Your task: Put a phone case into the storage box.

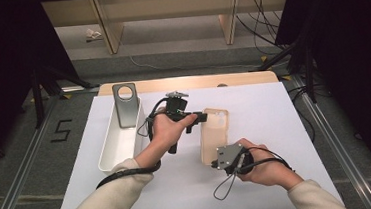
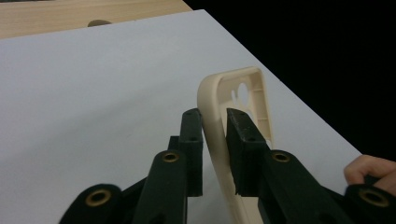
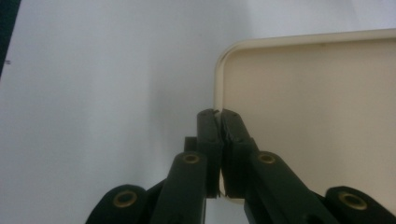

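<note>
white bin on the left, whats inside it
A grey phone case stands in the white bin, leaning at its far end, camera hole up. The near part looks bare; the left forearm covers its near corner.

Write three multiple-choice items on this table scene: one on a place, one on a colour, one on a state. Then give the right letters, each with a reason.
1. Where does the grey phone case stand?
A. in the white bin
B. on the floor
C. in a hand

2. What colour is the case that both grippers work on?
A. red
B. cream
C. blue

3. How is the left gripper set?
A. wide open above the table
B. fingers on either side of the cream case's side wall
C. lying in the bin

Key: 1 A, it leans upright at the bin's far end. 2 B, cream in every view. 3 B, the rim runs between its fingers; the right gripper pinches another edge.
</note>
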`<state>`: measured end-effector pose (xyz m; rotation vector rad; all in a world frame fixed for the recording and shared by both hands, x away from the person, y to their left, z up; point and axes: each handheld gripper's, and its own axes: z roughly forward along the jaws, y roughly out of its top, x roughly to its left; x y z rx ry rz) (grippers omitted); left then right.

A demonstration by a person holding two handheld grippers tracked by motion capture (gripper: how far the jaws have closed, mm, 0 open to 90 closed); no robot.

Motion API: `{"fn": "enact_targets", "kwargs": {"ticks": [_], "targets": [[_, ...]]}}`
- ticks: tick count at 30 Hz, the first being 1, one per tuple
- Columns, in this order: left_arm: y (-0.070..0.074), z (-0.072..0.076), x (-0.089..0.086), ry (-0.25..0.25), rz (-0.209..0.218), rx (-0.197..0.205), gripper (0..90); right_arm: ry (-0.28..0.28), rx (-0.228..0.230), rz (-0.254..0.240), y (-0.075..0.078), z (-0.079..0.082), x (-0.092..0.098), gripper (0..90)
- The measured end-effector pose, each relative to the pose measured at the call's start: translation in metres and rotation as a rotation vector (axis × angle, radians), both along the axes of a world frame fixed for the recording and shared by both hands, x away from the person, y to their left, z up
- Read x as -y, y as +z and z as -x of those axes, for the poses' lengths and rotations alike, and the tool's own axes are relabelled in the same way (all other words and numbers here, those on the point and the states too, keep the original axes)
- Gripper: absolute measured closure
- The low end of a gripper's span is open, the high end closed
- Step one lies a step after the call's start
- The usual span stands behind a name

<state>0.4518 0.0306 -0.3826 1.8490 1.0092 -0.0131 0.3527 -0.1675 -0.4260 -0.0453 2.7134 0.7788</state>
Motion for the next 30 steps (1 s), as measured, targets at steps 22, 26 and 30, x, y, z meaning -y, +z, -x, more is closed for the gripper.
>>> {"fn": "enact_targets", "kwargs": {"ticks": [22,26,30], "targets": [[0.022,0.010,-0.011,0.014,-0.027,0.228,83.6,-0.191,0.005,-0.198,0.006,-0.007,0.012,37.6],[0.026,0.011,-0.021,0.034,-0.015,0.246,83.6,-0.237,-0.010,-0.262,0.007,-0.008,0.018,30.1],[0.029,0.011,-0.032,0.049,-0.009,0.260,83.6,-0.287,-0.014,-0.322,0.009,-0.008,0.025,24.3]]}}
